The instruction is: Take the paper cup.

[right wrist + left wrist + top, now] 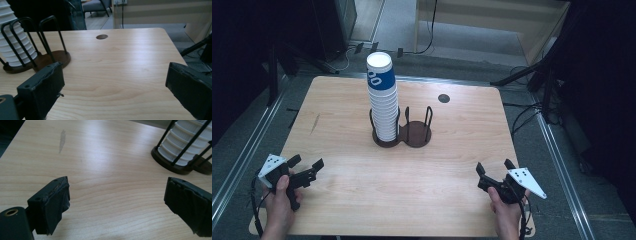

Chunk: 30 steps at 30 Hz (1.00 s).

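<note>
Your left tongs (307,167) at 8 o'clock and right tongs (495,169) at 4 were both released, empty; cup stack (382,100) stood in the holder (416,134) at 12 on the tabletop (452,150).

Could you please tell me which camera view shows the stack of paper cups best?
The high view: the whole cup stack stands in its holder. Both gripper views catch just its lower ribbed cups.
</note>
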{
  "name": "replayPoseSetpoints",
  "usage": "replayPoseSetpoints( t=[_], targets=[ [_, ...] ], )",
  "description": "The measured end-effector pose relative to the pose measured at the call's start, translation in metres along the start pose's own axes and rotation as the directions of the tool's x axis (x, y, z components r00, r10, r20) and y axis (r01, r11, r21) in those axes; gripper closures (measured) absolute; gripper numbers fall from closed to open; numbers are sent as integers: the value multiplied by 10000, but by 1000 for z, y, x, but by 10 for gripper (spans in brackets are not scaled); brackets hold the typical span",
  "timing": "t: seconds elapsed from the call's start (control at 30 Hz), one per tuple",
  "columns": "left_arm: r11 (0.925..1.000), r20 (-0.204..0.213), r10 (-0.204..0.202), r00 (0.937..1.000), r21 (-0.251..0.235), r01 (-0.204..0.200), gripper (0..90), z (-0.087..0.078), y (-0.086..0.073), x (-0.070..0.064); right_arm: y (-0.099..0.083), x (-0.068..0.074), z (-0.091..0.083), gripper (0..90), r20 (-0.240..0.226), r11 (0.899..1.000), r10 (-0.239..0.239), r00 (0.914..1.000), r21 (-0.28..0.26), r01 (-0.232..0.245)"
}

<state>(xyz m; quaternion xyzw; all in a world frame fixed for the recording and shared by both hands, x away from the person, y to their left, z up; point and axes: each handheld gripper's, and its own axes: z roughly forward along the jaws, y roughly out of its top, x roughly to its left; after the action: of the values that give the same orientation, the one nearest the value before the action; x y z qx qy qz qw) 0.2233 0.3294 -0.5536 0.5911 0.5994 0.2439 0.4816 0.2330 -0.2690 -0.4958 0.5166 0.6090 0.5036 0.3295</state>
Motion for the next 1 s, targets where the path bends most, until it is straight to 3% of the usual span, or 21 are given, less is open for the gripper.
replayPoseSetpoints(
  t=[0.27, 0.4, 0.6, 0.7, 1.0],
  targets=[
    [10000, -169, 31, 9999, 46, -31, 69, 1, 1, 1, 16, 34, 13, 18, -410, 9999, -122, 9991, -73, 119],
    [9995, -91, 57, 9999, 300, -54, 69, 2, 1, 1, 27, 45, 18, 22, -486, 9999, -115, 9987, -100, 111],
    [9994, -90, 248, 9997, 259, -246, 69, 2, 1, -2, 37, 57, 25, 33, -566, 9996, -243, 9981, -155, 235],
    [9993, -50, 283, 9996, 256, -281, 69, 2, 0, -3, 46, 66, 30, 38, -798, 9992, -147, 9967, -371, 118],
    [9986, -122, 428, 9990, 315, -424, 69, 2, 0, -5, 61, 90, 42, 48, -1266, 9976, -435, 9910, -590, 363]
  ],
)
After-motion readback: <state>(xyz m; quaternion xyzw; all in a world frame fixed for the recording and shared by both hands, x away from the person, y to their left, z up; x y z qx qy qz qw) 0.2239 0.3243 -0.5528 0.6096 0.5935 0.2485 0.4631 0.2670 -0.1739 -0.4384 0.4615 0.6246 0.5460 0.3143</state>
